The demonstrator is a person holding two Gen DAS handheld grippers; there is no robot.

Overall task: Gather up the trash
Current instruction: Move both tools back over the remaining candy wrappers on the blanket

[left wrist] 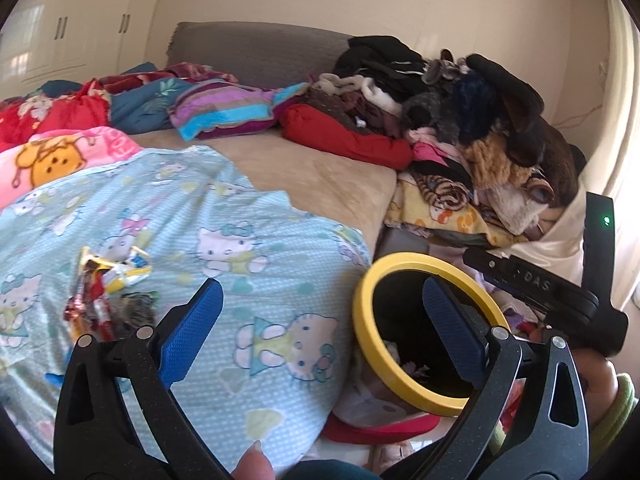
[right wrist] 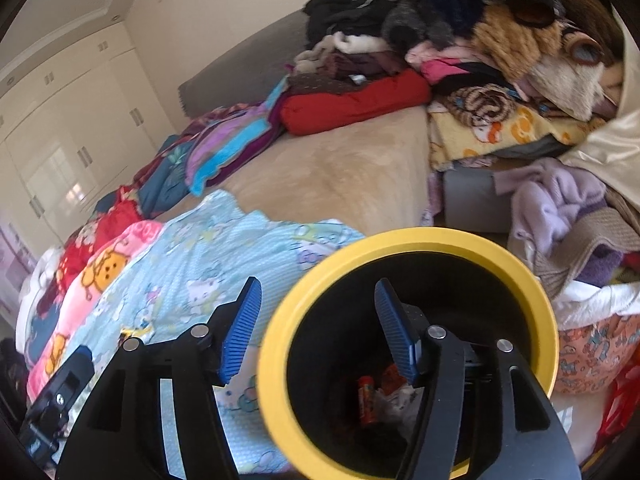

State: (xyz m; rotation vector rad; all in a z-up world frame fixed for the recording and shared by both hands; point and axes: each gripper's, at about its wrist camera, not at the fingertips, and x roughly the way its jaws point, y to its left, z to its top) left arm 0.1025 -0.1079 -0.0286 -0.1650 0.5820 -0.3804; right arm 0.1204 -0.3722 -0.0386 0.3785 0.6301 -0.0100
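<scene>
Crumpled snack wrappers [left wrist: 106, 292] lie on a light blue cat-print blanket [left wrist: 248, 240], to the left of my left gripper [left wrist: 322, 292]. It is open wide with nothing between its fingers. A black trash bin with a yellow rim [left wrist: 362, 320] stands beside the bed on the right. My right gripper [right wrist: 318, 284] is open over the bin's yellow rim [right wrist: 420, 236], one finger outside the bin and one inside, neither pad touching it. At the bin's bottom lie a red-orange tube [right wrist: 366, 400] and white paper [right wrist: 400, 398]. A yellow wrapper edge [right wrist: 132, 334] shows on the blanket.
A heap of clothes and plush toys [left wrist: 480, 120] fills the bed's far right. Folded bedding [left wrist: 224, 108] lies along the grey headboard [left wrist: 256, 48]. A pink blanket [left wrist: 60, 160] is at left. Lilac and white laundry [right wrist: 560, 208] crowds the bin's right side. White wardrobes [left wrist: 60, 40] stand behind.
</scene>
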